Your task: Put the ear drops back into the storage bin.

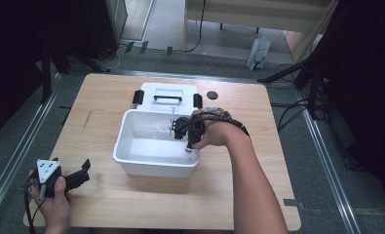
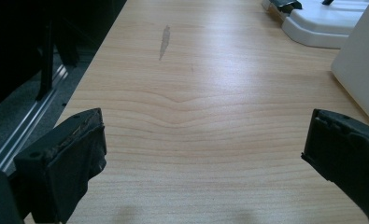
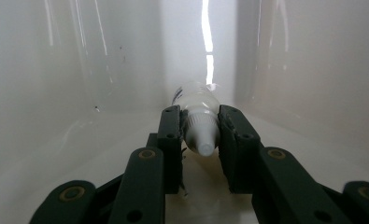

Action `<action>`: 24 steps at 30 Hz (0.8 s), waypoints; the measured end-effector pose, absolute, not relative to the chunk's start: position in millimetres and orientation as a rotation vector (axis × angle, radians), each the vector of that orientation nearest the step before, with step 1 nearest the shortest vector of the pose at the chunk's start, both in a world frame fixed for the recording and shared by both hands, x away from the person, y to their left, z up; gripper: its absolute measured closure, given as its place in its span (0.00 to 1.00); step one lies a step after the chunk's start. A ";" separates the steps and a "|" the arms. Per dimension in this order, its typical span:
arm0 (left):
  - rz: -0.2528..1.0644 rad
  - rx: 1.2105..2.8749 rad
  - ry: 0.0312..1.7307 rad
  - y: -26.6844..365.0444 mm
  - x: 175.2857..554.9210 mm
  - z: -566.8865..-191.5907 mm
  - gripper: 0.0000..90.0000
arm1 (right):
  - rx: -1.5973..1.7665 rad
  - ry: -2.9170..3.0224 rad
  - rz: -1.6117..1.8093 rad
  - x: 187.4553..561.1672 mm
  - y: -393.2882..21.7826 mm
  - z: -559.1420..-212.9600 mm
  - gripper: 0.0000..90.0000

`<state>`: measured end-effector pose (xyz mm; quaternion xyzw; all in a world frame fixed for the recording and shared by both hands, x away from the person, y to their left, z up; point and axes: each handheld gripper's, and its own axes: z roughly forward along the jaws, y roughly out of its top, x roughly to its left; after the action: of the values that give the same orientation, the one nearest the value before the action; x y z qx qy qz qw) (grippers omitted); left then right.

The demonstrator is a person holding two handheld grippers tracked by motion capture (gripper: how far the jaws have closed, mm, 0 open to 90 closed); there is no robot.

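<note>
A person's right gripper [image 3: 200, 140] reaches down into an open white plastic storage box [image 1: 131, 163] on a wooden table [image 1: 107, 204], its two dark jaws pressed against either side of a small white tube [image 3: 198, 119] with a screw cap; the tube lies between the fingers [image 3: 170, 135] with its cap end pointing back toward the gripper and its body running away toward the box's far wall; whether it rests on the box floor or hangs just above it cannot be told. The left gripper [image 2: 203, 149] sits idle near the table's front corner, jaws spread wide with only bare wood between them, the box's side wall just beyond one fingertip. The box's lid [image 1: 168, 95], with its dark handle and latches, lies flat behind the box. The step in hand appears to be either placing the tube inside or taking it out; the next move likely calls for a steady grip and a clean path past the box rim.
</note>
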<state>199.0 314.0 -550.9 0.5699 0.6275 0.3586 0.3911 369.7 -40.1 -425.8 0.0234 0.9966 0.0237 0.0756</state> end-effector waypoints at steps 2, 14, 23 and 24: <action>0.911 1.447 1.594 314.1 199.1 -551.0 0.00 | 0.062 2.991 0.058 370.6 -38.7 -429.1 0.80; 0.911 1.449 1.593 314.0 199.0 -550.9 0.00 | 0.041 2.982 0.000 371.7 -33.3 -439.0 0.80; 0.910 1.448 1.593 314.2 199.0 -551.0 0.00 | 0.045 2.981 -0.043 371.5 -32.2 -441.8 0.79; 0.910 1.448 1.593 314.2 199.0 -550.9 0.00 | 0.045 2.979 -0.048 371.4 -32.3 -441.7 0.80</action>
<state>199.0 314.2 -550.9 0.5701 0.6273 0.3581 0.3915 371.4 -32.3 -441.7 0.0151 0.9965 -0.0159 0.0808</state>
